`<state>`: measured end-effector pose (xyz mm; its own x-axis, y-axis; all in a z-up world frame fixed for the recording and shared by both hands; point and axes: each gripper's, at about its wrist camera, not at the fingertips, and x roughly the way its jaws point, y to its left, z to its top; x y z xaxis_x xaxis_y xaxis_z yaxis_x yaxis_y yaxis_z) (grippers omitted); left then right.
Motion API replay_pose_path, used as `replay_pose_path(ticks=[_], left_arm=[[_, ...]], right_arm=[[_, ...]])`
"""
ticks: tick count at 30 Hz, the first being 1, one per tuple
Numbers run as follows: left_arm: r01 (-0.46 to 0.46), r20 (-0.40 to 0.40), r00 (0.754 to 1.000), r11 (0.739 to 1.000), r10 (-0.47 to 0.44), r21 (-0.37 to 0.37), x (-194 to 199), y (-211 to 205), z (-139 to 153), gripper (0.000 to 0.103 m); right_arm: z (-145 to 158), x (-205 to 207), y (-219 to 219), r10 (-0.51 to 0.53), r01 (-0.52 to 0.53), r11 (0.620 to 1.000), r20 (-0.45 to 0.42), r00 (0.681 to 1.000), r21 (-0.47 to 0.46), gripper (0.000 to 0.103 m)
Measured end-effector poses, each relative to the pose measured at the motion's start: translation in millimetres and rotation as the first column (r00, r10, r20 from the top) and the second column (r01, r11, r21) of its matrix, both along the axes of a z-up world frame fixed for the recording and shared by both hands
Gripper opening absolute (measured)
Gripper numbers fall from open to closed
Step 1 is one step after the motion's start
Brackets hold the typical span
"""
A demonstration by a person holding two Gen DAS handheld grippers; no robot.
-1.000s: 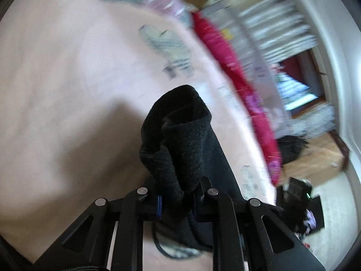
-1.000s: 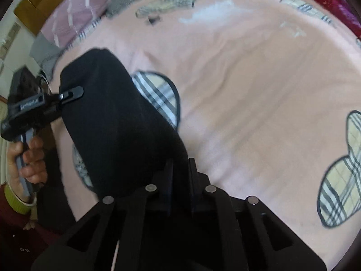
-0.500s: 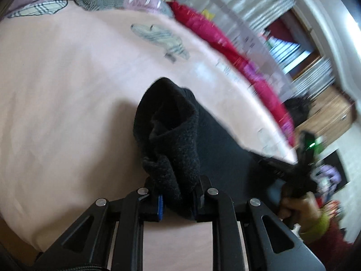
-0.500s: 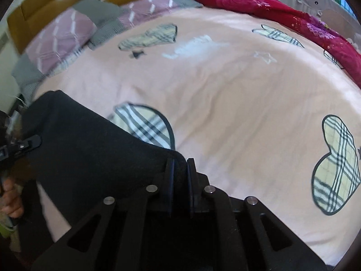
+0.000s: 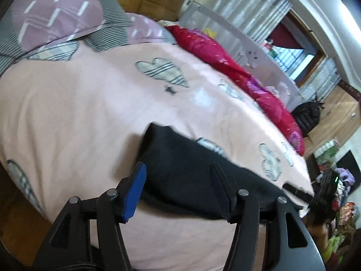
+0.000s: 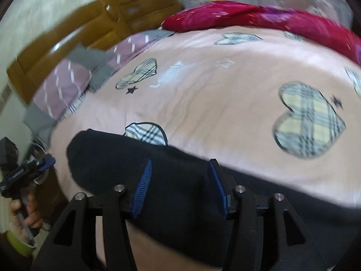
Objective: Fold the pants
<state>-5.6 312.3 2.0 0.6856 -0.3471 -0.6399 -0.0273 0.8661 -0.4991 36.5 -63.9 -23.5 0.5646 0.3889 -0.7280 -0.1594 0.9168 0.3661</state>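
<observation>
- Left wrist view: the black pants (image 5: 187,171) lie flat on the pink bed sheet (image 5: 74,117), near its front edge, stretched as a long dark band from the middle of the picture toward the right. The cloth is thick and matte, fleece-like, and its near end is a rounded folded edge.
- The left gripper (image 5: 178,176) stands wide, jaws well apart over the pants with nothing pinched between them; one blue pad shows on the left finger (image 5: 135,192).
- At the far right end of the band the right gripper (image 5: 315,192) appears, dark and small; its state cannot be told from here.
- Purple and grey pillows (image 5: 61,15) lie at the head of the bed, and a red quilt (image 5: 237,79) runs along the far side.
- Right wrist view: the pants (image 6: 126,158) lie along the front edge of the sheet (image 6: 214,94), covering part of a plaid heart print (image 6: 146,133); the left end is rounded.
- The right gripper (image 6: 180,176) is spread wide, its blue-padded fingers (image 6: 142,183) apart above the black cloth and gripping nothing.
- At the left edge, the left gripper (image 6: 42,162) is held clear of the pants.
- The picture is slightly blurred.
</observation>
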Motion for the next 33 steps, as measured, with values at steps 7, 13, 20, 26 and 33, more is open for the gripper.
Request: replay_pose_path(ticks=[7,13,20,26,33], left_arm=[[0.204,-0.017,0.979,0.979,-0.204,0.020,30,-84,15,0.064],[0.445,-0.063,0.895,0.894,-0.443,0.041,52,-189,13,0.066],[0.653,-0.127,0.755,0.754,-0.643,0.069,63,-299,8,0.069],[0.788,-0.184,0.612,0.612,-0.769,0.066,72,-391,2,0.071],[0.895,-0.254,0.440,0.445,-0.861,0.043,75,-481,-8,0.074]], right_arm=[[-9,-78,-63,-0.190,0.194,0.978,-0.050,0.980,0.080,0.054],[-25,-138,-119,-0.375,0.385,0.918,-0.103,0.921,0.100,0.054],[-36,-180,-177,-0.556,0.570,0.813,-0.134,0.820,0.118,0.067],[-48,-193,-218,-0.663,0.685,0.710,-0.175,0.728,0.162,0.069],[-64,-196,-247,-0.731,0.771,0.581,-0.249,0.635,0.260,0.069]])
